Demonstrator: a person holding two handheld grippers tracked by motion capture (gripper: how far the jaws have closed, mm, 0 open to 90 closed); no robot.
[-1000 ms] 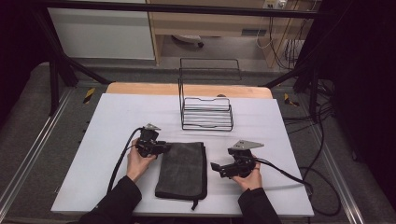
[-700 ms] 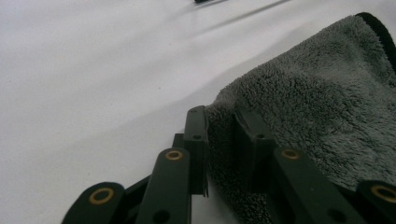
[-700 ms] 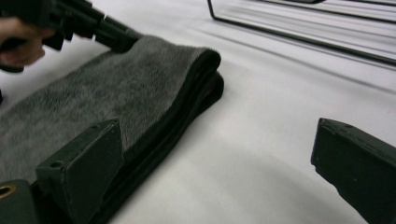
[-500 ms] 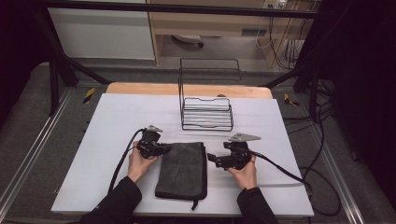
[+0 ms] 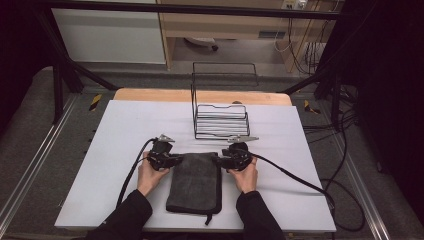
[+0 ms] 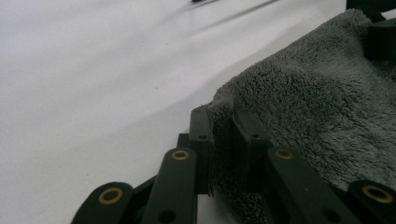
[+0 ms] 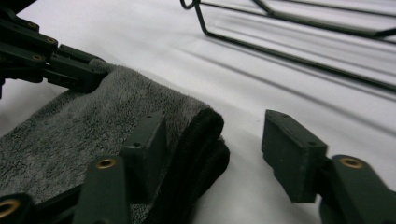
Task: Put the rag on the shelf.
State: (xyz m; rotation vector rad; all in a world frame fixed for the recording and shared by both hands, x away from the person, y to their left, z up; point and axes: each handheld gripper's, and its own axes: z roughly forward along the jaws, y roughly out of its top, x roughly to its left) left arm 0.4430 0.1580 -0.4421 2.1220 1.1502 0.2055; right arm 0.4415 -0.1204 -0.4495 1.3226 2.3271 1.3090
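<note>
Two grippers now sit at the far corners of the folded grey towel [image 5: 196, 181], which lies on the white tabletop [image 5: 120, 130] just in front of the wire rack [image 5: 220, 120]. A second ago the right gripper [image 5: 226, 160] was off to the side; it has slid in to the towel's corner. Its jaws have just been closing, with the thick folded edge between them, but one pad is not yet pressing. The left gripper [image 5: 172, 161] has its jaws clamped on its corner. Judging by this, a two-handed lift comes next.
</note>
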